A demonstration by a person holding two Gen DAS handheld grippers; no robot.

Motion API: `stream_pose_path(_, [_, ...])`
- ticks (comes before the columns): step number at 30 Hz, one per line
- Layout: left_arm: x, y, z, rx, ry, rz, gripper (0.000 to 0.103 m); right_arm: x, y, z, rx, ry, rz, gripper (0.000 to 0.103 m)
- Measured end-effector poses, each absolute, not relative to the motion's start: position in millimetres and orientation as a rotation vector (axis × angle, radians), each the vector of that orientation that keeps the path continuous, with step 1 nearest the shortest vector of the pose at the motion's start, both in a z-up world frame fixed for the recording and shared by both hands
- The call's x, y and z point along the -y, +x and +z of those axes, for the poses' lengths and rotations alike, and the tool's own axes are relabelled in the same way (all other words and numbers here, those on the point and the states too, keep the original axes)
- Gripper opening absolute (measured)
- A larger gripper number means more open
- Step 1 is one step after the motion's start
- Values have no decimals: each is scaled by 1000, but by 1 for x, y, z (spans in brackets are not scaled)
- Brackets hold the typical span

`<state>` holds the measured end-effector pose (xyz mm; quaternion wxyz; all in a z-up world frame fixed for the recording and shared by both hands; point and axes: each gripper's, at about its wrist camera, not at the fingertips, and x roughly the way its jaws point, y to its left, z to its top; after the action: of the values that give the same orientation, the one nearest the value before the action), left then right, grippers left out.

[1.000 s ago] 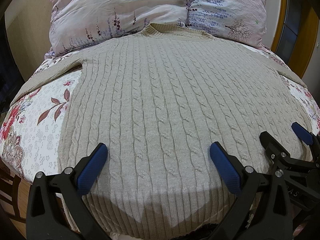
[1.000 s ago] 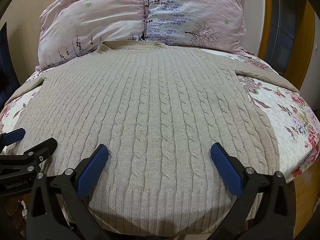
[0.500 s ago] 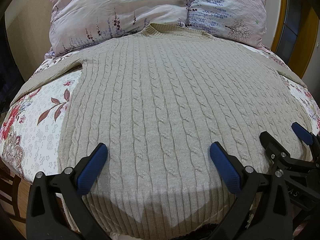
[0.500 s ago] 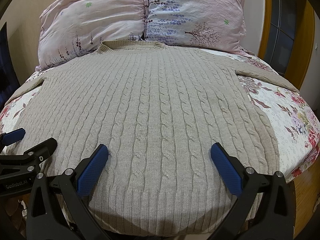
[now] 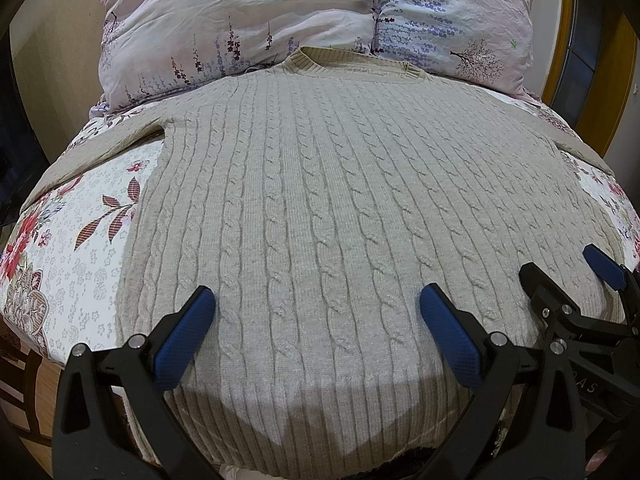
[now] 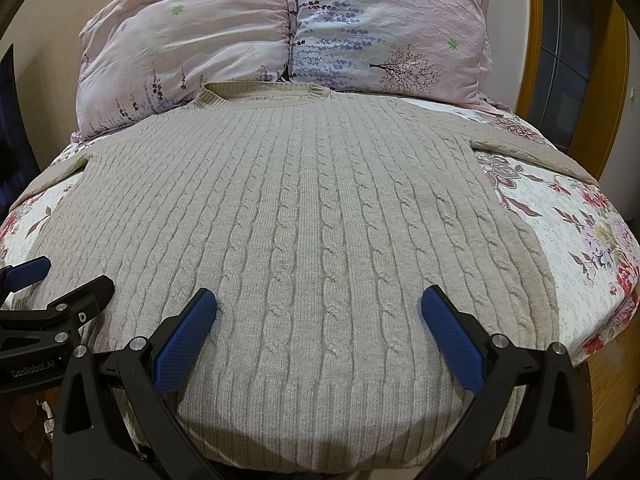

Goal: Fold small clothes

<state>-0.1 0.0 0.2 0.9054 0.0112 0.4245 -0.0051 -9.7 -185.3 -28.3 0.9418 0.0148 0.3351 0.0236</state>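
While the sweater [image 5: 320, 216] lies flat on the bed [image 5: 68, 248], both tongs are held wide and empty over its hem.

The long axis runs straight ahead from hem to collar [image 5: 352, 62] at the pillows [image 5: 248, 16]. The left tongs [image 5: 316, 320] are set nearer the left edge, the right tongs [image 6: 318, 318] nearer the right; each sleeve is spread outward. Nothing is seen to differ from the earlier frames.

Pretty clearly a home bedroom: bed with a floral sheet [image 5: 80, 264], two flowery pillows [image 6: 280, 36] across the top, wooden door frame [image 6: 612, 80] far right.
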Motion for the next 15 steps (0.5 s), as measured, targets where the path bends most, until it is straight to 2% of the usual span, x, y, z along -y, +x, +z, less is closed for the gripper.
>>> stream_pose_path(15, [0, 1, 1, -888, 26, -13, 101, 185, -8, -28, -689, 19, 66, 102])
